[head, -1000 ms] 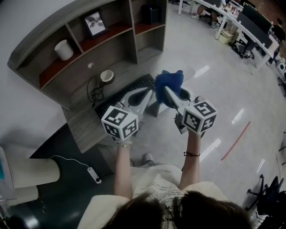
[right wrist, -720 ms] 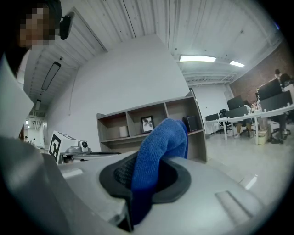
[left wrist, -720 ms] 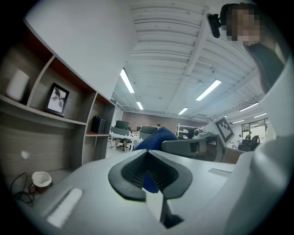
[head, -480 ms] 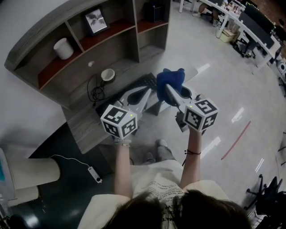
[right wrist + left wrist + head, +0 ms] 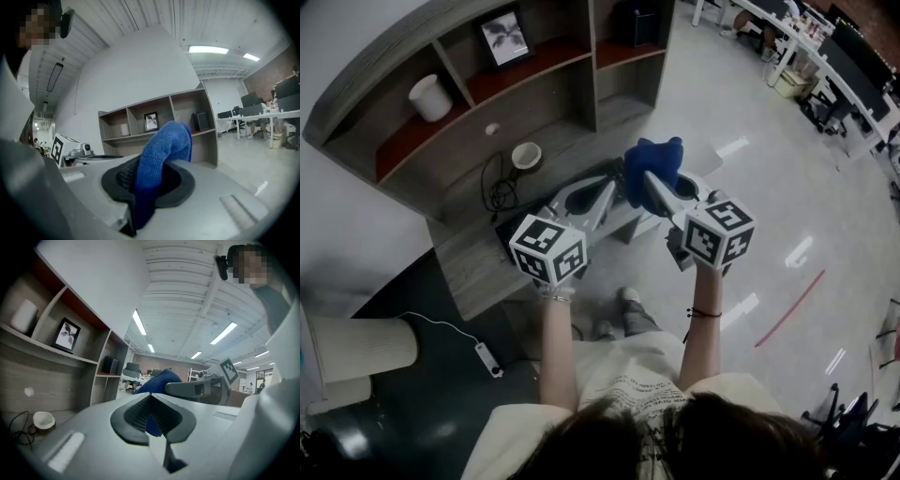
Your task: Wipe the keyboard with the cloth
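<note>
While right hand-held gripper [image 5: 643,187] clamps cloth [image 5: 653,159], over desk [image 5: 478,272] edge, floor [image 5: 750,122] open

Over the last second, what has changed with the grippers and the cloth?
Almost nothing. One foot has stepped toward the desk. Both grippers stay raised over its front edge: the right gripper still shut on the blue cloth, the left gripper shut and empty.

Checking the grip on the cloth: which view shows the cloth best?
The right gripper view: the cloth fills the middle, clamped in the right gripper's jaws. The head view shows it small, from above; the left gripper view shows only a blue patch.
</note>
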Demonstrator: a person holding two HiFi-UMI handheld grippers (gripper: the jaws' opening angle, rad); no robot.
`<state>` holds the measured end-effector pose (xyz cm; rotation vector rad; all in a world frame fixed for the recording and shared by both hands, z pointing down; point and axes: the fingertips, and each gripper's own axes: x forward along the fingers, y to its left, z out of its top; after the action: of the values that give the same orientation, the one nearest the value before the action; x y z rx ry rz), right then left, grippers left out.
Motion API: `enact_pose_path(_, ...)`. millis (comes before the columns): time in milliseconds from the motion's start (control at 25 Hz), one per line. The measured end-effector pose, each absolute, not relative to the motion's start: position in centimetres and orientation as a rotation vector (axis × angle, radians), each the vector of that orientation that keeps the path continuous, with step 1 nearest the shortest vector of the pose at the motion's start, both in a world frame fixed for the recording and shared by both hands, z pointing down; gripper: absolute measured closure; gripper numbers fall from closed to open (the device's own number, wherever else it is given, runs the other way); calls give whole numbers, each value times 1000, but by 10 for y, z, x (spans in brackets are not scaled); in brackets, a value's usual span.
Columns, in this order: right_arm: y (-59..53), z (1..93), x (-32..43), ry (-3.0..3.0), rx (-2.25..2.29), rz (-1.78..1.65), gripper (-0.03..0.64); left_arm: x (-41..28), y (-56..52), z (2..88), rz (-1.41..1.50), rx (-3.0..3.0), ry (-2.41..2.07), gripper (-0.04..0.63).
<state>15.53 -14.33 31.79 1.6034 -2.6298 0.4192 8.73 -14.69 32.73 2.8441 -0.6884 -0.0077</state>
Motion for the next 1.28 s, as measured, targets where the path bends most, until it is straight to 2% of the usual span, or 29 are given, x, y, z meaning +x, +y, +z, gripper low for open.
enact_pose_path(1280,-250,410,214,-2601,1272,650,557,156,-227,424,111,2569,-852,592)
